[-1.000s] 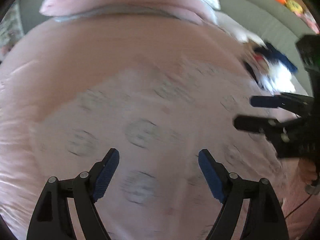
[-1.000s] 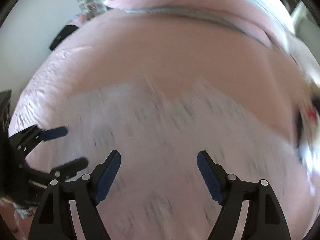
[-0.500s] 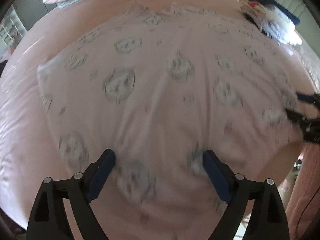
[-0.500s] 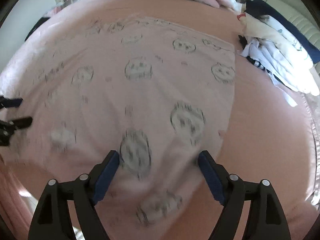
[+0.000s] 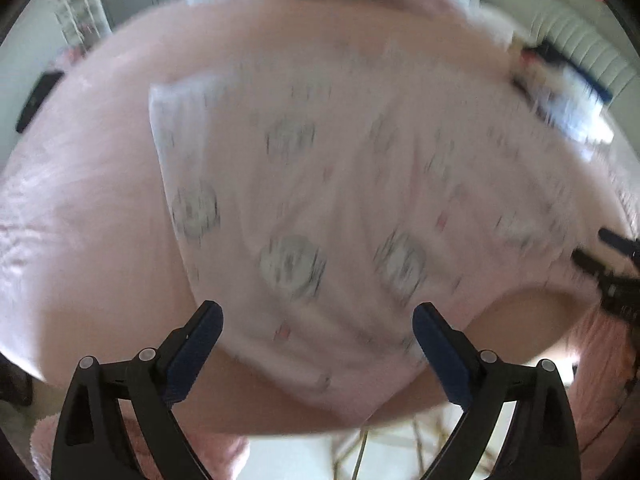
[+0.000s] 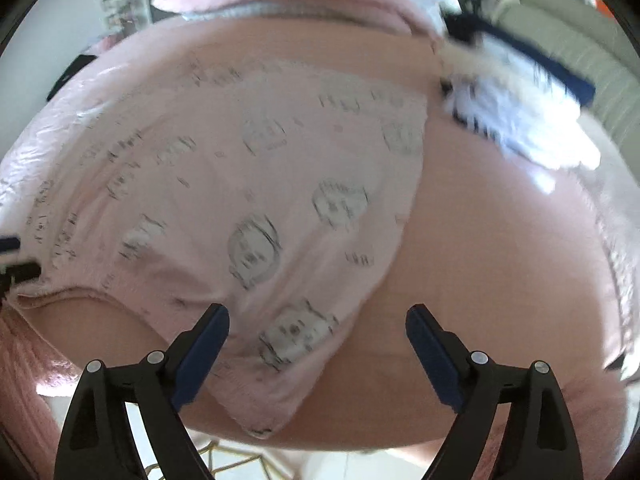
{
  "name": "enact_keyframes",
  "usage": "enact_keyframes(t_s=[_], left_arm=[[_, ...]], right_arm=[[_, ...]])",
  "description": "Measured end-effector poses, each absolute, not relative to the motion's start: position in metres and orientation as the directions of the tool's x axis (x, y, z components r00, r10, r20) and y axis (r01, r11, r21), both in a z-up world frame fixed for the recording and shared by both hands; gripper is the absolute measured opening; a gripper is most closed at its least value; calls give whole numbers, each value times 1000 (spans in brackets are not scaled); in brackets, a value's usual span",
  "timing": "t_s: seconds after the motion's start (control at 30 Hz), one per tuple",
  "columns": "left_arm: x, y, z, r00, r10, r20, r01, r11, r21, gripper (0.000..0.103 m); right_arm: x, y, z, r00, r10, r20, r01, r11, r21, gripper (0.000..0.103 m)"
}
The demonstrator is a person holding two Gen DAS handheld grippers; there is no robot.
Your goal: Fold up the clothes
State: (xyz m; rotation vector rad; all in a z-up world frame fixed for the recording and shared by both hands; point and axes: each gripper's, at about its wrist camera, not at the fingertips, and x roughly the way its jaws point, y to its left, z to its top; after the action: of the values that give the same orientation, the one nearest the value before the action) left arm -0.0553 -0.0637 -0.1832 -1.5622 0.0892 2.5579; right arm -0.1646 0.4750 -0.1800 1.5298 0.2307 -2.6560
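Between and just beyond the blue pads of the left gripper (image 5: 318, 354) lies the near hem of the pink printed garment (image 5: 320, 208), spread flat over the pink bed cover (image 5: 92, 184); a second ago that gripper looked at the middle of the cloth, so it has drawn back to the garment's near edge. Its jaws stand fully apart, with nothing pinched. The right gripper (image 6: 318, 354) has likewise come to the near edge, over the other lower corner of the garment, which droops toward the bed's edge ahead of its pads. Its jaws are opening, with cloth lying ahead of them but not clamped. Far ahead and to the right of both tools, a heap of white and navy clothes (image 6: 516, 100) waits on the bed. Judging from this, the spreading looks finished and each tool is now lined up on a lower corner, probably to pinch the hem and carry it over for the first fold.
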Motion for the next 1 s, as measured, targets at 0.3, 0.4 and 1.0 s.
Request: enact_keyframes(t_s=[0.3, 0.4, 1.0], left_arm=[[-90, -20, -198, -400, 117, -909, -231, -973, -23, 97], [-105, -26, -190, -425, 173, -888, -214, -973, -87, 97], [-49, -44, -222, -184, 68, -981, -228, -973, -24, 102]], right_arm=[[-200, 468, -186, -473, -62, -879, 162, -987, -17, 87], [-211, 473, -175, -487, -47, -872, 127, -992, -17, 87], [-176, 495, -220, -400, -50, -915, 116, -993, 4, 98]])
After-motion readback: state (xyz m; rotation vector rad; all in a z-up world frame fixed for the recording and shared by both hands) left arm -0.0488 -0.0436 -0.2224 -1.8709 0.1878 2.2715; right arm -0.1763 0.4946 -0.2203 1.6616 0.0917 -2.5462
